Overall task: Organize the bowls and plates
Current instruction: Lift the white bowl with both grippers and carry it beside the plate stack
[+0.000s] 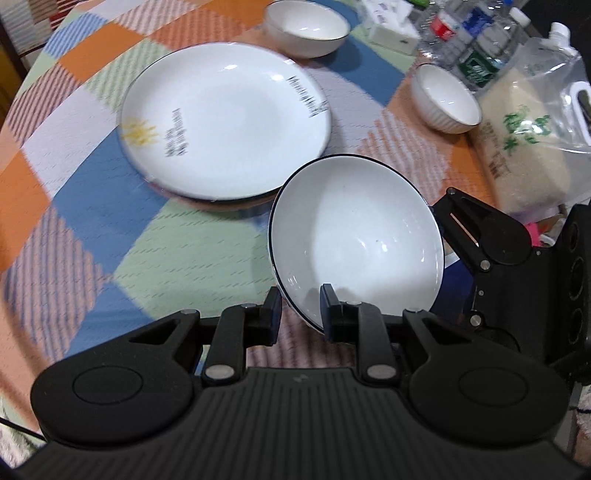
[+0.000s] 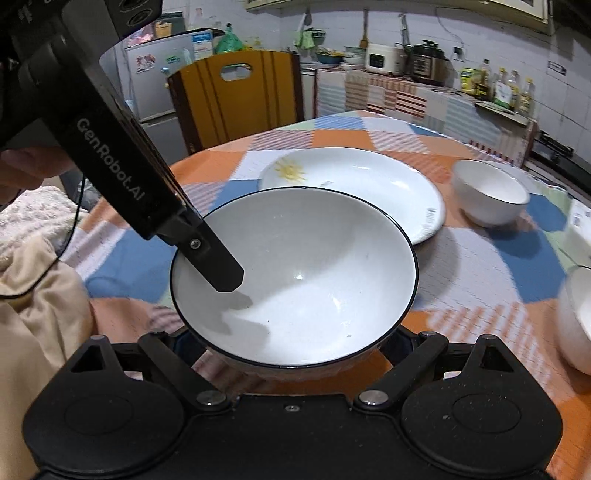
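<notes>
- Left wrist view: the left hand-held gripper (image 1: 299, 314) is nearly closed, pinching the near rim of the dark-rimmed bowl (image 1: 356, 236), one finger inside and one outside. The bowl is tilted, beside the printed plate (image 1: 225, 122) on the checked worktop (image 1: 74, 184). Two small bowls, one at the far edge (image 1: 306, 29) and one near the rice bag (image 1: 445, 99), stand apart.
- Right wrist view: the right hand-held gripper (image 2: 295, 354) is spread wide, with the same bowl (image 2: 295, 277) between or over its arms; its fingertips are hidden, so I cannot tell whether it grips.
- Progress, as I judge it: early. Nothing looks stacked beyond perhaps a dish under the plate; the three bowls remain to be nested.
</notes>
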Demonstrator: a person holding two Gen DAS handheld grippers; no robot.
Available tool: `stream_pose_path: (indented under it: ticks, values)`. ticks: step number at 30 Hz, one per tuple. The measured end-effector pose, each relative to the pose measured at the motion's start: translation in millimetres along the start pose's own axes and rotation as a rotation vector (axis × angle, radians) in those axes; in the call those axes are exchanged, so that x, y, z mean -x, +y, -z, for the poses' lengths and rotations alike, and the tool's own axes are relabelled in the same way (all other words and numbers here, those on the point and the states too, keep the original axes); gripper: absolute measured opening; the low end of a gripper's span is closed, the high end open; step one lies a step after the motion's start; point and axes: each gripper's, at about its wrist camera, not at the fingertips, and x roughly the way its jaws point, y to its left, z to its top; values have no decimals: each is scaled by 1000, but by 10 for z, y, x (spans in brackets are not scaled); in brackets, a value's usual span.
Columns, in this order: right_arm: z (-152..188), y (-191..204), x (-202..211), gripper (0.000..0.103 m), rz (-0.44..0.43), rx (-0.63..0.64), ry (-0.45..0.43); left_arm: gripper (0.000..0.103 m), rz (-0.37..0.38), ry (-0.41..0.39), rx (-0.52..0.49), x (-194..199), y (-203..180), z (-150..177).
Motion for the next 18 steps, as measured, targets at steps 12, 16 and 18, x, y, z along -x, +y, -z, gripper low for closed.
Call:
stream_pose_path:
  ticks: [12, 16, 18]
  values:
    - [-5, 250, -344, 96, -36, 54, 27, 20, -65, 46, 36, -210, 334, 199]
    - [2, 298, -424, 95, -34, 76, 42, 20, -78, 58, 48, -302, 383, 239]
    - [14, 316, -457, 95, -28, 86, 45, 20, -85, 53, 51, -334, 397, 254]
